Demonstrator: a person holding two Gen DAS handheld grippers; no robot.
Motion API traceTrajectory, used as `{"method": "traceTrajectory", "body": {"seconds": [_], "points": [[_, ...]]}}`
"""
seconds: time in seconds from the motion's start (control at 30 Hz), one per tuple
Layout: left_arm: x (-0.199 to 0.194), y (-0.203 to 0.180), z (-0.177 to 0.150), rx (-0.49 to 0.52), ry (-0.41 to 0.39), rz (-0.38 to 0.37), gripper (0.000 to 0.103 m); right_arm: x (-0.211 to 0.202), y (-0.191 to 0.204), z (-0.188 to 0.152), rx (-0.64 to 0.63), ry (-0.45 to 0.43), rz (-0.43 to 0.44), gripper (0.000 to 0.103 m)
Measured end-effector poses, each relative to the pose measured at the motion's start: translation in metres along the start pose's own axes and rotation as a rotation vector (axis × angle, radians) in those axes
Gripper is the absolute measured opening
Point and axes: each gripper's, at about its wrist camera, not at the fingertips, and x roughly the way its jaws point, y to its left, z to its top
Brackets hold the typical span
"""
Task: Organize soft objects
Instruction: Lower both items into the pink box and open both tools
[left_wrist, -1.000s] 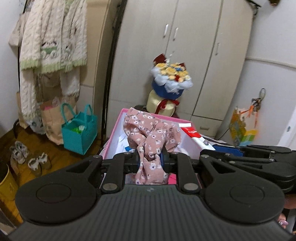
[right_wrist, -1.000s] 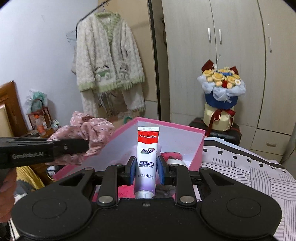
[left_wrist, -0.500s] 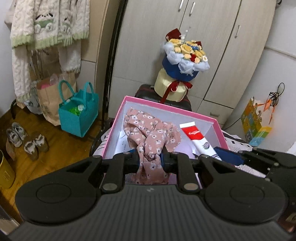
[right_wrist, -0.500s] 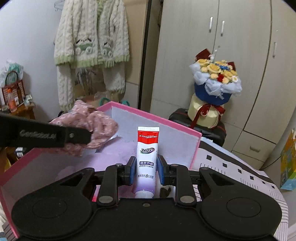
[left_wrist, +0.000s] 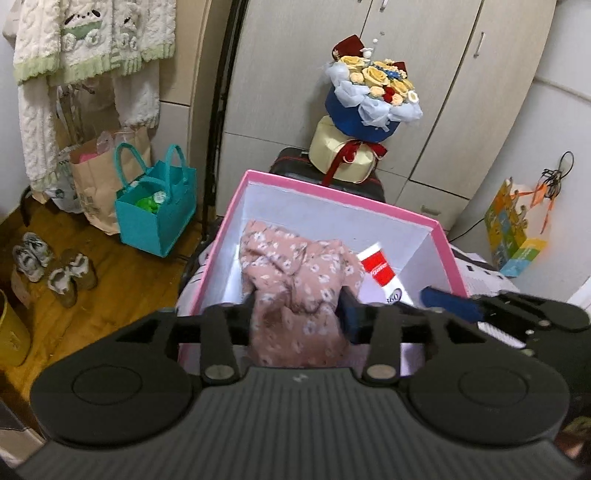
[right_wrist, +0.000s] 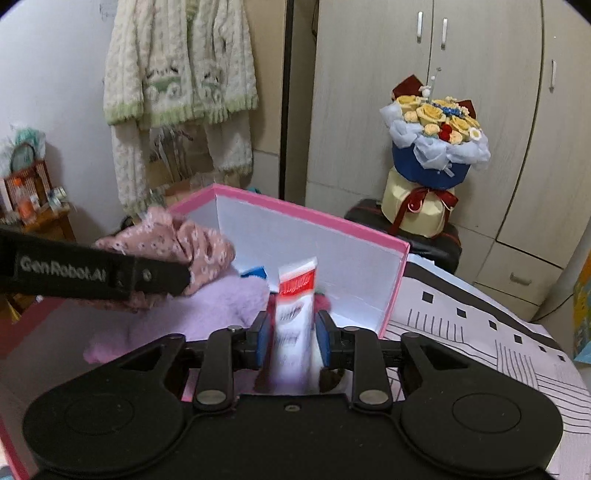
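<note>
In the left wrist view, the left gripper (left_wrist: 297, 314) hung over the pink box (left_wrist: 332, 186), its jaws opening around the floral cloth (left_wrist: 295, 288), which bulged between them and sagged toward the box floor; whether the pads still pressed it was unclear. At two o'clock of the cloth lay the toothpaste tube (left_wrist: 382, 271), the right gripper (left_wrist: 458, 306) beside it. In the right wrist view, the right gripper's jaws were opening, gaps showing on both sides of the blurred tube, apparently slipping down inside the box. A purple fluffy item (right_wrist: 207, 310) already lay at ten o'clock of the tube. Judged so, both deliveries were nearly finished; only withdrawal remained.
</note>
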Motion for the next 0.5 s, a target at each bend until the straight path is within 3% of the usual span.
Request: {"method": "traceTrajectory", "body": {"seconds": [0.07, 0.13, 0.27, 0.5], "points": [[-0.006, 0.001, -0.002, 0.001, -0.010, 0.012, 0.054, -0.010, -0.005, -0.002, 0.026, -0.025, 0.028, 0.044], [-0.014, 0.001, -0.003, 0.011, -0.026, 0.016, 0.062, -0.020, -0.011, -0.005, 0.057, -0.043, 0.062, 0.044], [-0.035, -0.003, -0.009, 0.038, -0.056, 0.004, 0.066, -0.044, -0.022, -0.015, 0.111, -0.070, 0.116, 0.045], [-0.070, -0.020, -0.021, 0.121, -0.120, 0.027, 0.079, -0.077, -0.023, -0.033, 0.109, -0.100, 0.099, 0.049]]}}
